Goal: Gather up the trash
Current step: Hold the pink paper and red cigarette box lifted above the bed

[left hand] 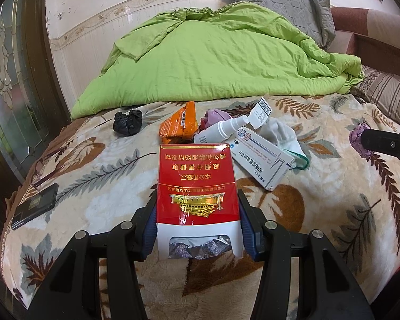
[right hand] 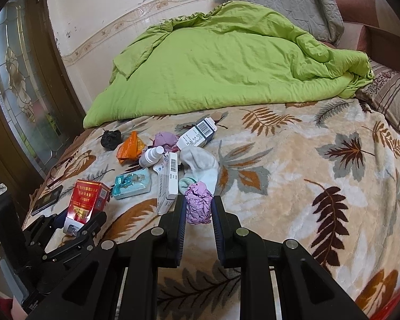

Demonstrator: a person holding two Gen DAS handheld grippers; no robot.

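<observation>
My left gripper (left hand: 197, 208) is shut on a red cigarette pack (left hand: 196, 181), held above the leaf-patterned blanket; the pack also shows in the right wrist view (right hand: 85, 202). My right gripper (right hand: 199, 205) is shut on a crumpled purple paper ball (right hand: 198, 202). Trash lies in a cluster on the bed: an orange wrapper (left hand: 178, 125), a black crumpled bag (left hand: 127, 122), a white spray bottle (left hand: 221, 130), a white medicine box (left hand: 264, 160), a second purple wad (right hand: 165, 138), a barcode box (right hand: 198, 133), a teal packet (right hand: 132, 184).
A white sock (right hand: 202, 165) lies among the trash. A dark phone (left hand: 36, 208) and glasses (left hand: 44, 165) rest at the bed's left edge. A green quilt (left hand: 213, 58) and grey pillow (left hand: 285, 5) fill the far side. A glass door (left hand: 5, 80) stands left.
</observation>
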